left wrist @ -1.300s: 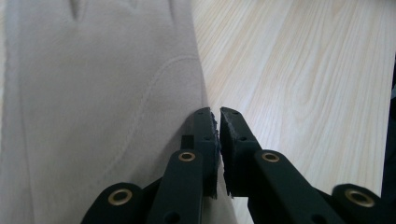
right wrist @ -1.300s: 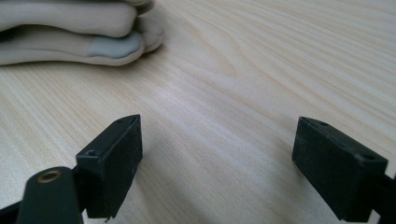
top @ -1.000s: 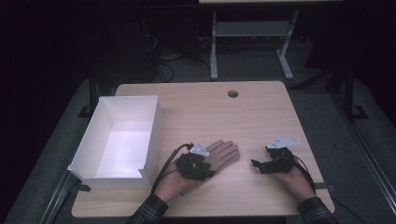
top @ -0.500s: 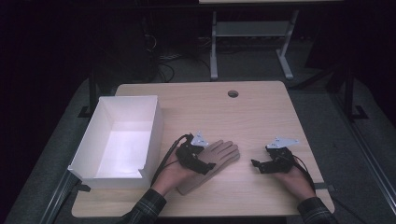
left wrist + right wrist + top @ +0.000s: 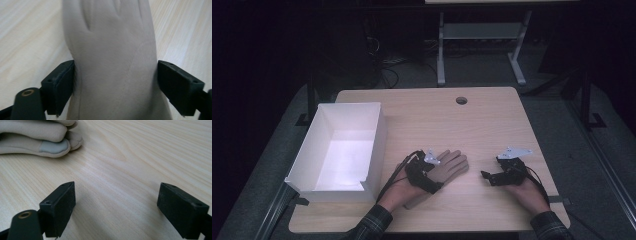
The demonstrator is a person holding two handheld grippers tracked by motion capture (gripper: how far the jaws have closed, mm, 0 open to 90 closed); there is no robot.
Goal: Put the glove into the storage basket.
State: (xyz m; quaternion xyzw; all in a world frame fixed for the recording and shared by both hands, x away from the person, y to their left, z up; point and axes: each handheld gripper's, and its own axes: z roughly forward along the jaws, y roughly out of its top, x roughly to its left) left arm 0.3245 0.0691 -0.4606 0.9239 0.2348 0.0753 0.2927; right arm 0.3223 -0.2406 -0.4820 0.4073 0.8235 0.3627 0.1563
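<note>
Pale wood table [image 5: 492, 120] carried a beige glove [image 5: 447, 167], flat near its front edge. Around the glove's cuff stood the left hand-held gripper [image 5: 115, 82], jaws just opened wide, released. Well to the right, the right hand-held gripper [image 5: 116, 207] gaped over bare wood. At left sat a white box [image 5: 377, 145], nothing visible inside.

In the left gripper view the glove [image 5: 110, 62] between the jaws of the left hand-held gripper [image 5: 115, 87] is cut off at top and bottom, contact of the pads with its sides cannot be confirmed, and ahead of the right hand-held gripper [image 5: 116, 207] only blurred fingertips are visible.
</note>
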